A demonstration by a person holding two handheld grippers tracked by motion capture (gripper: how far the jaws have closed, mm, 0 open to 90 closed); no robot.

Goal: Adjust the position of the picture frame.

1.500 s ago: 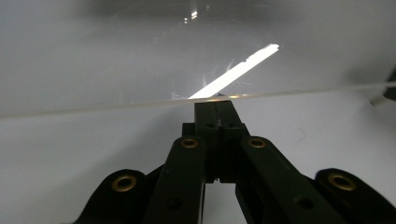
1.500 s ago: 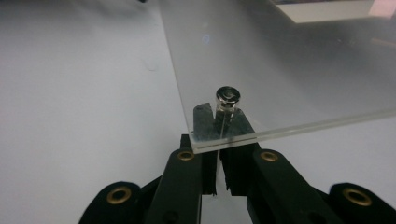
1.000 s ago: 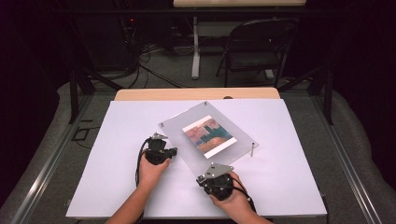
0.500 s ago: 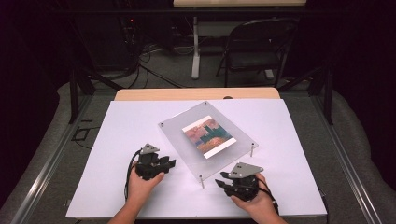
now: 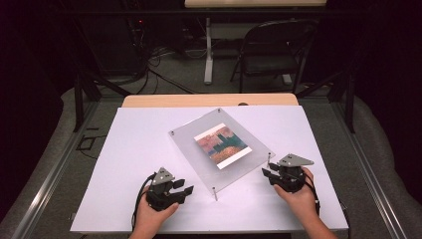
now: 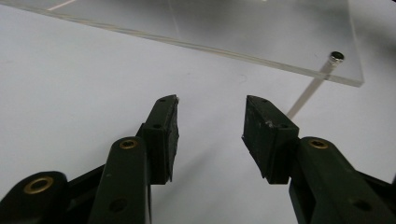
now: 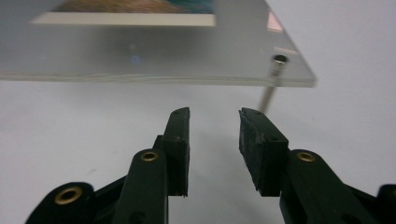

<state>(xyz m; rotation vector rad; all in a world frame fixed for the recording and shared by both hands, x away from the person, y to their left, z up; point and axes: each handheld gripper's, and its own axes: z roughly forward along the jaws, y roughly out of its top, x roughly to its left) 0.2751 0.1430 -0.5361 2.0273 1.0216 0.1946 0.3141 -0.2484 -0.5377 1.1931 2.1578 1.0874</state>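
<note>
I see clear acrylic frame (image 5: 221, 149) with colour print (image 5: 226, 145) mid-bench, raised on thin corner posts. My left gripper (image 5: 186, 189) released, jaws apart, near frame's near corner post (image 5: 214, 193). My right gripper (image 5: 267, 174) released too, just beside right corner, nothing held.

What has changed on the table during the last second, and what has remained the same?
The right tool moved to the person's right, from the near edge of the acrylic frame to its right corner. The left tool drew back slightly toward the person. Both are open and hold nothing. The frame stayed in place on the white table.
</note>
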